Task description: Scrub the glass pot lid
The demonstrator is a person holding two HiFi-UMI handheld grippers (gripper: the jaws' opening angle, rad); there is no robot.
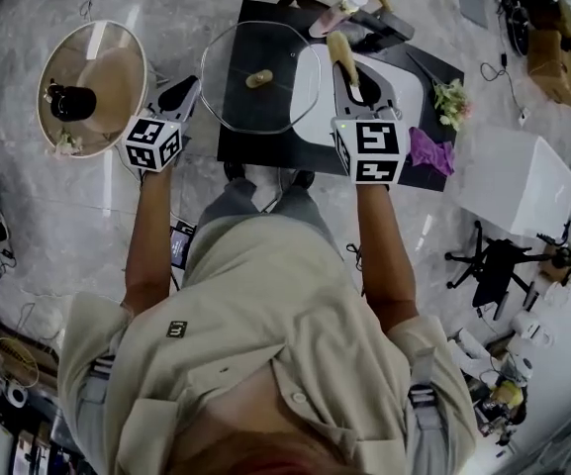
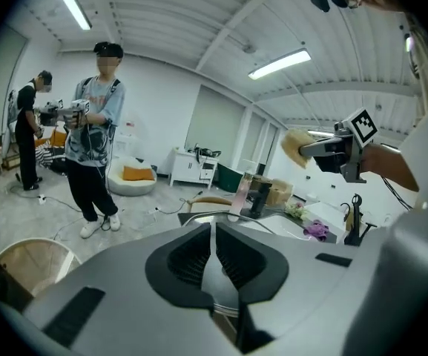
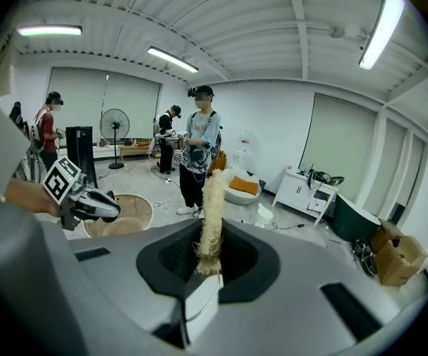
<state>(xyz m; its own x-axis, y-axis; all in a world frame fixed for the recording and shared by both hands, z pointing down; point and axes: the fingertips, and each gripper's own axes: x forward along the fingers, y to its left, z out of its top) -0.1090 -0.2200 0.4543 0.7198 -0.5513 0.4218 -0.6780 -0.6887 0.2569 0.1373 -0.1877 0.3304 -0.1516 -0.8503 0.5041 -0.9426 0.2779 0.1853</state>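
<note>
Over the black worktop (image 1: 265, 151), my left tongs (image 1: 188, 95) pinch tight on the rim of the glass pot lid (image 1: 265, 107) to steady it, while my right tongs (image 1: 348, 79) grip a fibrous scrub pad (image 1: 339, 52) beside the opposite rim, ready for scrubbing.

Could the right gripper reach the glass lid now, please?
Probably yes: the right gripper holds a loofah scrubber just beside the glass lid, nothing between; the left gripper holds it.
</note>
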